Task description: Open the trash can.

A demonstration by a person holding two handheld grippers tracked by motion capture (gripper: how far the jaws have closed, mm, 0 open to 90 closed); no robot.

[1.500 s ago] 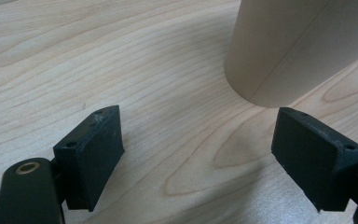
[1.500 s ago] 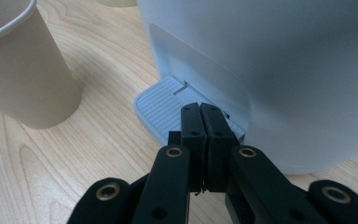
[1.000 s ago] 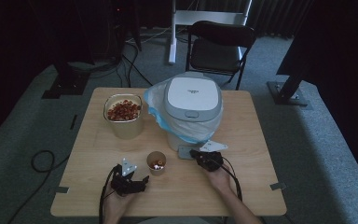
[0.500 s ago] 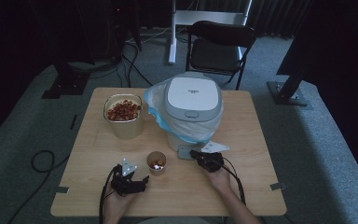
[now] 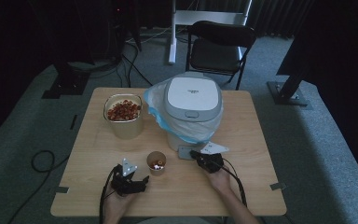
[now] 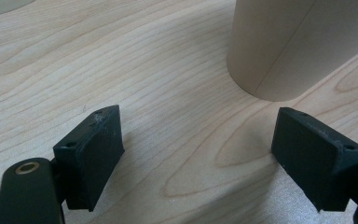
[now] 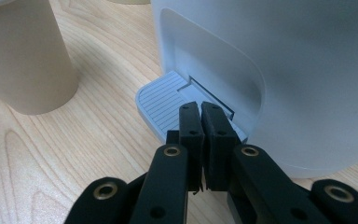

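A white pedal bin [image 5: 193,102] lined with a pale blue bag stands mid-table, lid down. Its grey ribbed pedal [image 7: 163,100] sticks out toward me at the base [image 5: 185,152]. My right gripper [image 7: 200,109] is shut, jaws pressed together with nothing between them, tips resting on the pedal close to the bin's wall [image 5: 196,155]. A small paper cup [image 5: 156,163] holding a few small bits stands left of the pedal. My left gripper [image 5: 142,179] rests low on the table just left of the cup [image 6: 279,46], open, with bare wood between its jaws [image 6: 198,140].
A beige container [image 5: 123,114] full of red pieces stands at the back left of the wooden table [image 5: 242,186]. A black folding chair [image 5: 216,46] is beyond the far edge. Cables trail from both grippers off the near edge.
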